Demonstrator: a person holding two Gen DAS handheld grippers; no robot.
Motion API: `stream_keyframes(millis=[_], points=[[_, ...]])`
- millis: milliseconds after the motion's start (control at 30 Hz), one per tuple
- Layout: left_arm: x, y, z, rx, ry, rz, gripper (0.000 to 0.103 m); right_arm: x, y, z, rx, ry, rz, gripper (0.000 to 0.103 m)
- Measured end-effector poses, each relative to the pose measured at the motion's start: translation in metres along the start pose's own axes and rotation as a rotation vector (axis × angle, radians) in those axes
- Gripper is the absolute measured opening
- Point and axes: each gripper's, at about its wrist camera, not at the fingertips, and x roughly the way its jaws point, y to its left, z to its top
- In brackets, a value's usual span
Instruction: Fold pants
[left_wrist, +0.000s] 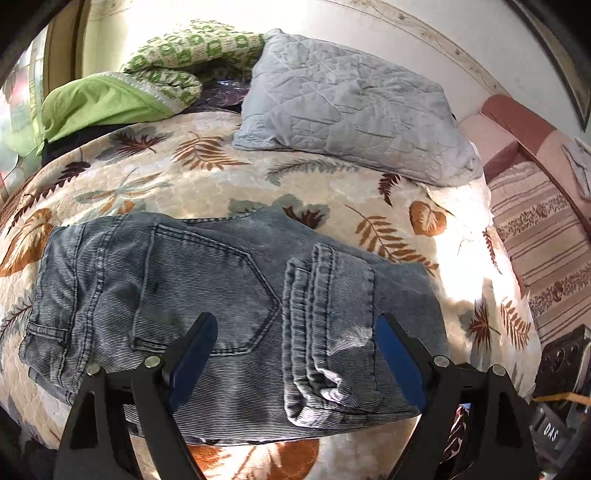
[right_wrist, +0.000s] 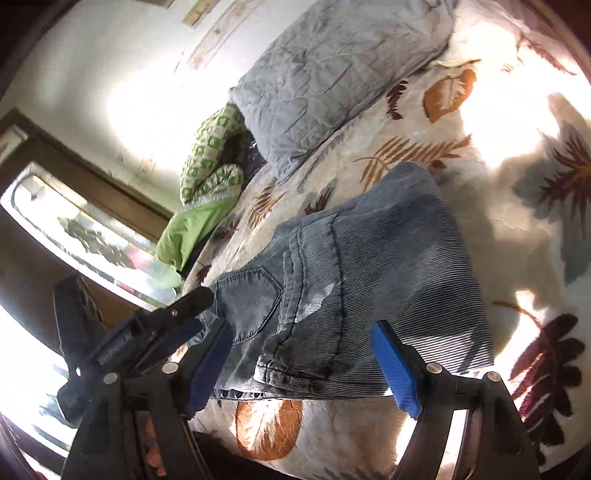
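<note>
Hovering angled down over the folded pants (left_wrist: 229, 295) on the leaf-print bedspread (left_wrist: 207, 184), your L gripper (left_wrist: 295, 332) & R gripper (right_wrist: 303, 343) both gape wide, gripping nothing.

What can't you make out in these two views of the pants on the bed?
- Pants: near edge hidden behind the left gripper in the left view.
- Bed: sun glare washes out its pattern in the right view.
- Dark items beside the pillow: covered by the green blanket.

Home bedrm: bed (left_wrist: 207, 184), pillow (left_wrist: 343, 107).
</note>
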Motion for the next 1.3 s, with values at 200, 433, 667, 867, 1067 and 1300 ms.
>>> stream_keyframes(millis=[200,433,667,867,1067,1300], points=[[0.061,-0.025,-0.040,0.176,0.178,0.177,0.090,-0.006,-0.042,0.021,0.179,0.106,0.009,0.074],[0.035,-0.034,-0.025,0.149,0.092,0.112,0.090,0.009,-0.037,0.102,0.006,0.114,-0.157,0.074],[0.072,-0.031,-0.038,0.145,0.147,0.132,0.092,0.073,-0.056,0.133,-0.035,0.273,-0.255,0.042],[0.071,-0.032,-0.044,0.156,0.125,0.123,0.093,0.077,-0.024,0.129,-0.232,0.159,-0.405,0.013],[0.071,-0.031,-0.044,0.160,0.124,0.116,0.093,0.078,-0.036,0.122,-0.224,0.139,-0.444,0.023],[0.072,-0.032,-0.042,0.153,0.131,0.119,0.095,0.010,-0.017,0.102,-0.137,0.096,-0.242,0.028]])
